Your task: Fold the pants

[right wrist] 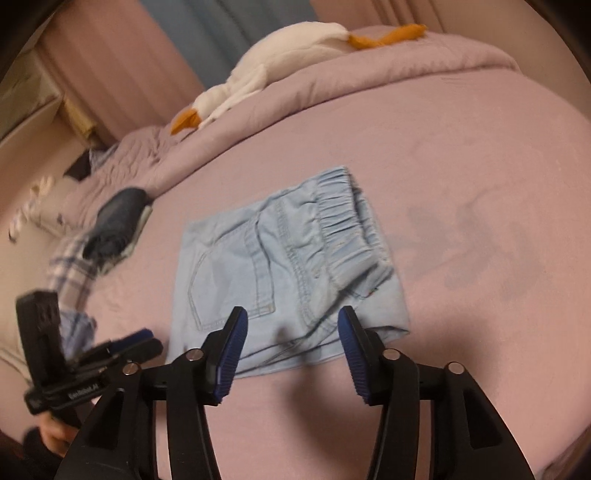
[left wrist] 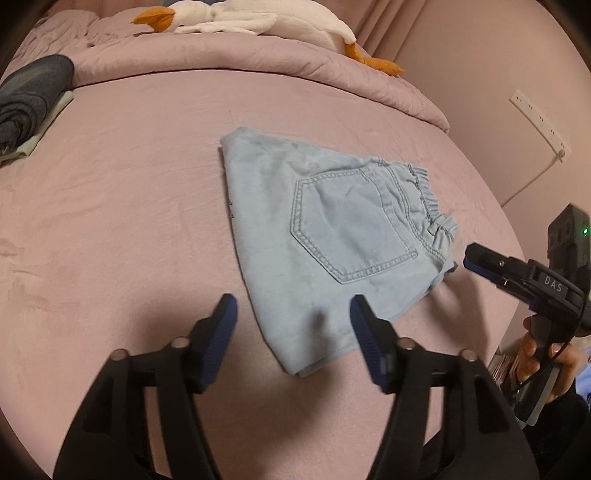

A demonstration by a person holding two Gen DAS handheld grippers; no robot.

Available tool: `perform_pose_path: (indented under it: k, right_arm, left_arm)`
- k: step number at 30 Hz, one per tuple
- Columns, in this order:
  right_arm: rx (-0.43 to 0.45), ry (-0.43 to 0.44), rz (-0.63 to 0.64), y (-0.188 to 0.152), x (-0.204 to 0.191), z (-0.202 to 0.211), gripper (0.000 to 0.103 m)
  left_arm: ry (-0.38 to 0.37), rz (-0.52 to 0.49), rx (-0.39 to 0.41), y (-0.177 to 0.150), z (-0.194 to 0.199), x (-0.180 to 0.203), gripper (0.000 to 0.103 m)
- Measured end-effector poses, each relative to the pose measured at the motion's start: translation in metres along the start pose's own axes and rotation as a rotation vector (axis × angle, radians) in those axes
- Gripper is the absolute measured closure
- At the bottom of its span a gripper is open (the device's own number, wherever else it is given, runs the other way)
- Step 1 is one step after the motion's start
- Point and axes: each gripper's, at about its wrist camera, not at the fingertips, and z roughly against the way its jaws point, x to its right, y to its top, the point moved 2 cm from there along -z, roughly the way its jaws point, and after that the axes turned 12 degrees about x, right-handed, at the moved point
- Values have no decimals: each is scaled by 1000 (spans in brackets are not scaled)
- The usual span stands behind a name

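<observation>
The pants (left wrist: 332,236) lie folded into a compact packet near the middle of the bed (left wrist: 129,221), back pocket up, elastic waistband toward the right gripper's side. No earlier fold step appears to remain; judged from the layout, the fold is at or near completion.

Tool state: the left gripper (left wrist: 291,314) stands with jaws apart and empty, above the near edge of the packet without pressing on it. The right gripper (right wrist: 291,325) is likewise spread and empty, over the packet's near corner. Neither pad contacts cloth.

Risks from this position:

1. Snagging. Both sets of fingertips hang just over the packet's near edge. A low or sideways withdrawal could catch the top layer and drag it open. Cause: insufficient lift before moving off.

2. Layer slip. In the right wrist view the lower layers project past the top layer at the near edge and right corner. The stack is not square, so a nudge could fan it out. The right wrist view is blurred, so the degree of misalignment is uncertain.

3. Partial regrip. If a further fold is intended, closing on the top layer alone would peel it away and leave the rest behind. Cause: jaws set too shallow over the edge.

4. Waistband spring. The gathered elastic sits raised and may lift the fold it rests on.

A dark garment (left wrist: 29,99) and a plush goose (left wrist: 258,18) lie well apart and pose no interference.
</observation>
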Motion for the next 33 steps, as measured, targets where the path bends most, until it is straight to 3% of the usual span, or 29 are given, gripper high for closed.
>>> perform_pose_path:
  k: [10, 22, 33]
  right_arm:
    - [-43, -2, -144, 1, 32, -1, 44]
    - [-64, -33, -185, 10, 50, -11, 44]
    - [-65, 38, -246, 20, 61, -20, 40]
  left_arm:
    - [-8, 56, -14, 2, -4, -11, 37]
    - [-12, 80, -51, 0, -20, -21, 37]
    - [-34, 111, -72, 1, -31, -28, 37]
